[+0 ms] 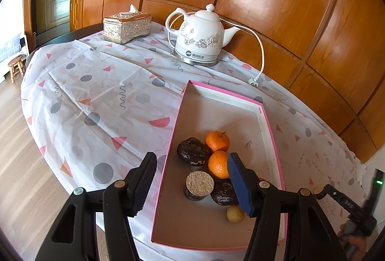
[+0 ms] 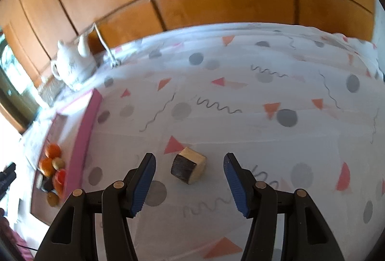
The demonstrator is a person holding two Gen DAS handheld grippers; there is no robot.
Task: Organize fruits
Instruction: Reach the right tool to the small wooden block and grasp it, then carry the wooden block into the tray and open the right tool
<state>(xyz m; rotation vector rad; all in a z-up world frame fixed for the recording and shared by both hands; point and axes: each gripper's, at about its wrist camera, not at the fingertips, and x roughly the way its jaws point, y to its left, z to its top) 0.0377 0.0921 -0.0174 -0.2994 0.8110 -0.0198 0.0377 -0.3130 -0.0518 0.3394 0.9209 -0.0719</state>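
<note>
A pink-rimmed tray holds two oranges, two dark round fruits, a cork-topped dark piece and a small yellow fruit. My left gripper is open and empty, hovering over the tray's near left part. In the right wrist view a dark piece with a pale cut face lies on the tablecloth, between and just beyond the fingers of my open right gripper. The tray with its fruits shows at the far left there.
A white electric kettle with its cord and a silver tissue box stand at the back of the patterned tablecloth. Wooden wall panels rise behind the table. The other gripper's handle shows at the right edge.
</note>
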